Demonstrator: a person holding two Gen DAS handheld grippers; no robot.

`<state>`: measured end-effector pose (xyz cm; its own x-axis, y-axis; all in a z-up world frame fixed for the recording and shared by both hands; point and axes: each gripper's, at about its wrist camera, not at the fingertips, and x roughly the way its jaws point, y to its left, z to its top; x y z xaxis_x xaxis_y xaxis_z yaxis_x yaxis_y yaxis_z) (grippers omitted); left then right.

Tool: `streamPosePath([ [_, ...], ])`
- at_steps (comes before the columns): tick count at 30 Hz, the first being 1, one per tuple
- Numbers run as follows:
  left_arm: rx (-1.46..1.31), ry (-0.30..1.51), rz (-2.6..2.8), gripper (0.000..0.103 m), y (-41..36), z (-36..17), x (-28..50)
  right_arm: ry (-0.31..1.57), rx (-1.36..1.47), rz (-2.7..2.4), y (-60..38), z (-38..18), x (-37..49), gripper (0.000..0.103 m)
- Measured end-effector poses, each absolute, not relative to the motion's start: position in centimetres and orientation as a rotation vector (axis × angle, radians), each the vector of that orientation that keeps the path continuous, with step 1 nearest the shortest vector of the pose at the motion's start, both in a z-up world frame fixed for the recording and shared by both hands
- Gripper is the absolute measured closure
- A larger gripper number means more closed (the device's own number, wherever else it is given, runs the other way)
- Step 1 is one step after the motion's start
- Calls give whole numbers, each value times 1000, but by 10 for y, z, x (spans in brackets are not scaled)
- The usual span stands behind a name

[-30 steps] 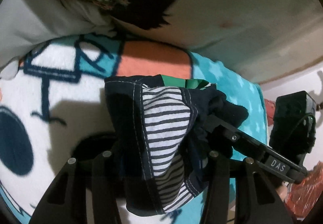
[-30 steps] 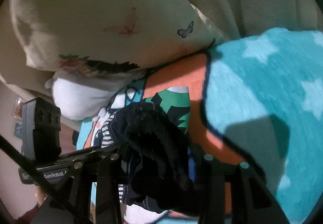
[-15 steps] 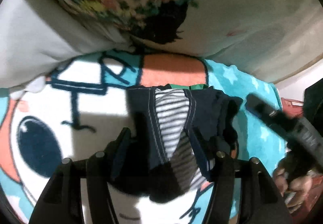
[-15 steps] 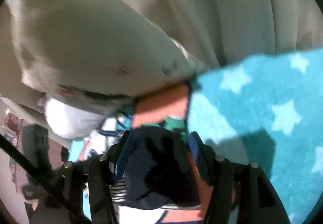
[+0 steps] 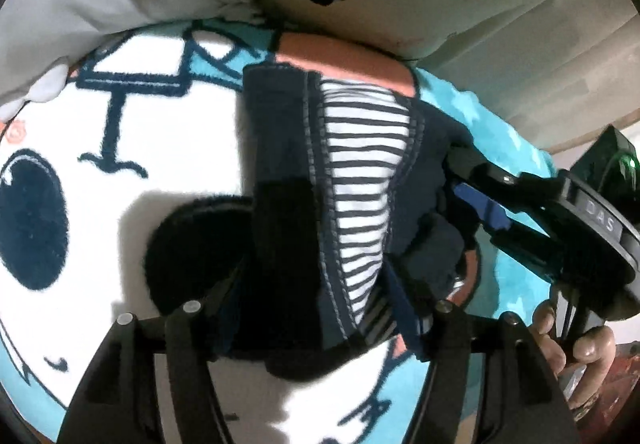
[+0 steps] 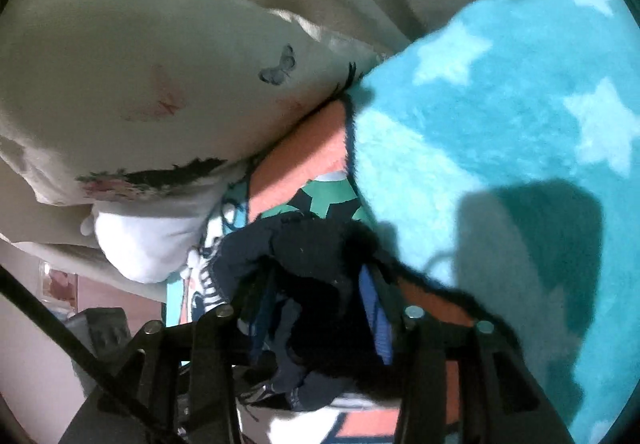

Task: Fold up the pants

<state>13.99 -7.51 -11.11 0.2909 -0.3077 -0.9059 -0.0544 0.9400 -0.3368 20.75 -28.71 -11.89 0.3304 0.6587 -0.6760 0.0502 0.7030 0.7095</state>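
Dark navy pants (image 5: pixel 288 172) with a striped white inner panel (image 5: pixel 362 180), bunched on a cartoon-print fleece blanket (image 5: pixel 120 132) of teal, white and orange, near pillows (image 6: pixel 132 84) at the far edge. Left gripper (image 5: pixel 312 308) clenched on the near end of the pants, cloth filling the gap between its fingers (image 5: pixel 404 308); right gripper (image 6: pixel 316 308) clamped likewise on a dark bundle of the same pants (image 6: pixel 316 256), seen entering from the right in the left wrist view (image 5: pixel 452 180), blue pads showing. Teal starred blanket area (image 6: pixel 500 124) to the right.
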Motion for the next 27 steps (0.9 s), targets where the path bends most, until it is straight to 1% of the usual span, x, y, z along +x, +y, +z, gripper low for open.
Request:
streamPosePath([
  [1, -326, 1265, -171, 39, -74, -107, 138, 1160, 688, 444, -288, -109, 203, 46],
  [2, -317, 1260, -167, 39, -72, -103, 136, 1147, 666, 444, -288, -102, 200, 45],
  [5, -290, 1233, -141, 39, -65, -87, 125, 1105, 608, 411, -296, -81, 181, 44],
  [8, -298, 1203, -91, 38, -53, -72, 107, 1091, 590, 364, -300, -72, 159, 43],
  [11, -318, 1185, -94, 38, -47, -66, 92, 1101, 546, 306, -299, -72, 131, 43],
  [16, -199, 1108, -63, 38, -49, -56, 66, 1104, 455, 226, -283, -73, 91, 41],
  [22, -149, 1028, -85, 38, -42, -29, 40, 1126, 411, 177, -261, -74, 54, 38],
  [23, -138, 1010, -82, 37, -40, -23, 35, 1127, 398, 174, -256, -74, 51, 38],
  [24, -124, 987, -82, 33, -38, -16, 32, 1128, 387, 172, -251, -73, 48, 37],
  [27, -122, 953, -81, 30, -29, -7, 20, 1126, 371, 165, -239, -71, 44, 37],
])
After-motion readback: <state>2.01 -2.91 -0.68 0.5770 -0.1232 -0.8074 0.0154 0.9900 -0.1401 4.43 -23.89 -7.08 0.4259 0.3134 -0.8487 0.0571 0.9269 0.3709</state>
